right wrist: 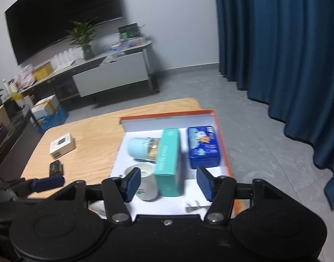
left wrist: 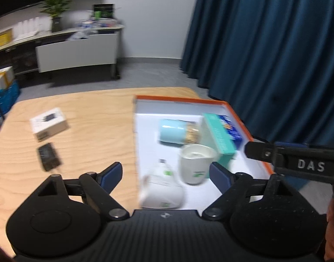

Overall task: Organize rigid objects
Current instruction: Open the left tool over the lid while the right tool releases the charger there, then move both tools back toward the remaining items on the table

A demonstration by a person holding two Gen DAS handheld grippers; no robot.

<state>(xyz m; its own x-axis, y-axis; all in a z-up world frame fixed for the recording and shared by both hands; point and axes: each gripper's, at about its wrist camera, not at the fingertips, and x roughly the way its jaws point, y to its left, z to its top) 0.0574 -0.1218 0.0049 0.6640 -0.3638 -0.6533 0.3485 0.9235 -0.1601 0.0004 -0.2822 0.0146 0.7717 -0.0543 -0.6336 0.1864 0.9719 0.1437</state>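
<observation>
An orange-rimmed white box lies open on the wooden table. In it are a light blue toothpick jar on its side, a teal carton, a blue tin, an upright white cup and a tipped white mug. My left gripper is open above the mug and cup, its pads touching neither. My right gripper is open too, with the teal carton's near end between its fingers but clear of the pads. A small metal piece lies on the box floor.
A small white carton and a black device lie on the table left of the box. Dark blue curtains hang to the right. A low cabinet with a potted plant stands at the far wall.
</observation>
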